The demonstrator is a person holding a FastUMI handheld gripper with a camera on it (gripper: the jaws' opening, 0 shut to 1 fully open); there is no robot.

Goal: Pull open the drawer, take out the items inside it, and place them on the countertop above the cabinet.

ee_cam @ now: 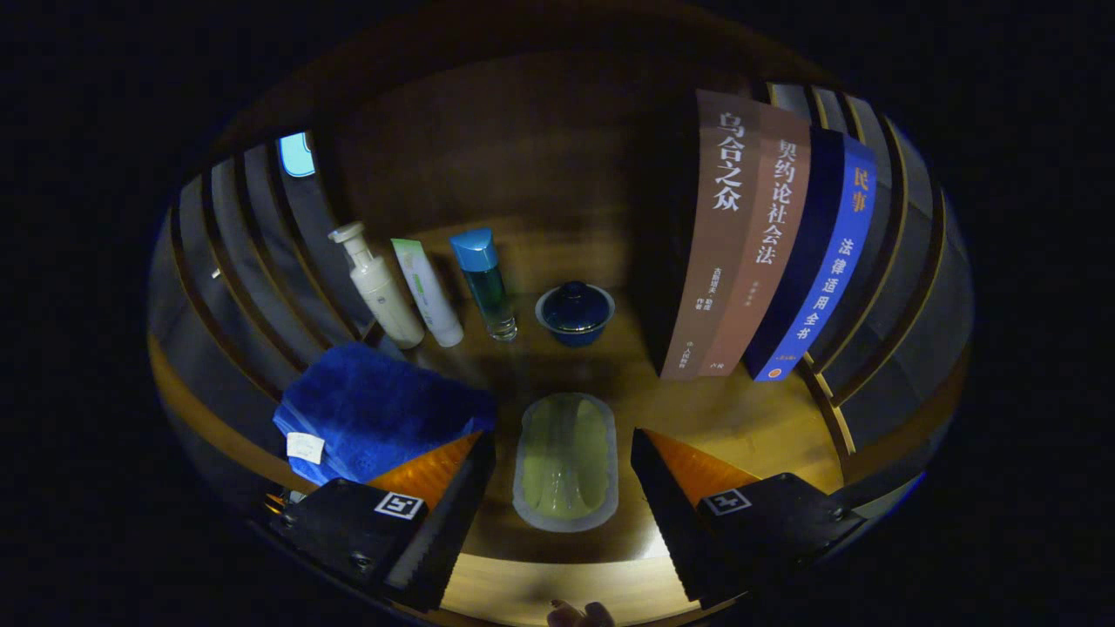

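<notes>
Between my two fingers, down on the wooden desk [740, 427], lies a pale oval sponge pad [566, 460]. My claw [564, 488] is spread wide, with a finger on either side of the pad and neither one touching it. I take this to be one of the things from the drawer, now resting on top of the cabinet; whether I am letting it go or about to take it I cannot tell.

Just to my left sits a folded blue towel [375, 409], its corner close beside my left finger. Beyond the pad stand a white pump bottle [379, 287], a white tube [427, 292], a bottle with a blue cap [485, 283] and a small blue lidded cup [575, 312]. A row of books [766, 244] stands upright on the right.

My worry is crowding. If I swing left, that finger could snag the towel and drag it. If I push forward carelessly, I could tip the tall bottles, which look easy to topple, or knock the cup's lid off. The pad is soft and flat, so a shallow pinch may slip over it.
</notes>
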